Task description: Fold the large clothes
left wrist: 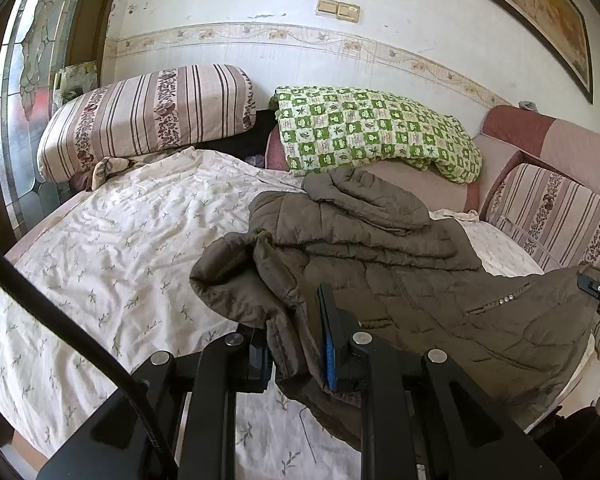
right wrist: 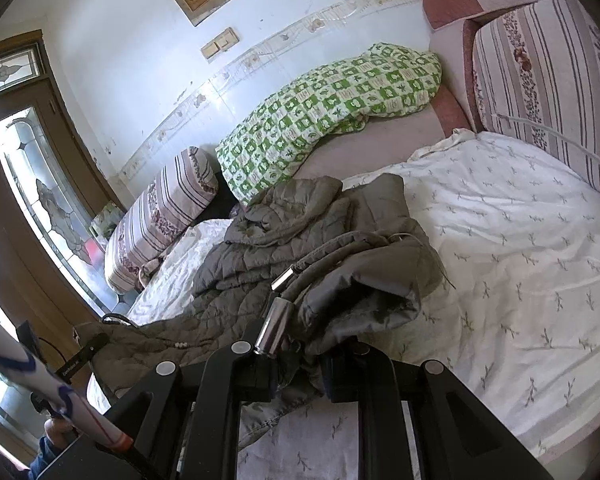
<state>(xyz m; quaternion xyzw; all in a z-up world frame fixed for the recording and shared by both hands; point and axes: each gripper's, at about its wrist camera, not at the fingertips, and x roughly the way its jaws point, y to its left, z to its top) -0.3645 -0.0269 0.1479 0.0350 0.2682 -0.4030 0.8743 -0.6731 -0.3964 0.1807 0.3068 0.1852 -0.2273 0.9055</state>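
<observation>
The olive quilted jacket (left wrist: 380, 248) is spread on the floral sheet (left wrist: 112, 248), clamped at its hem by left gripper (left wrist: 296, 344) and right gripper (right wrist: 300, 376). No writing can be read.

You see an olive-brown quilted jacket (left wrist: 380, 264) on a white leaf-sprigged sheet (left wrist: 112, 248), and upper right a green-and-white checked quilt (left wrist: 372, 128).

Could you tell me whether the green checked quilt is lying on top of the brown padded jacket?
No, the green checked quilt lies bunched against the wall at the back, apart from the brown padded jacket, which is spread nearer on the white floral sheet.
</observation>
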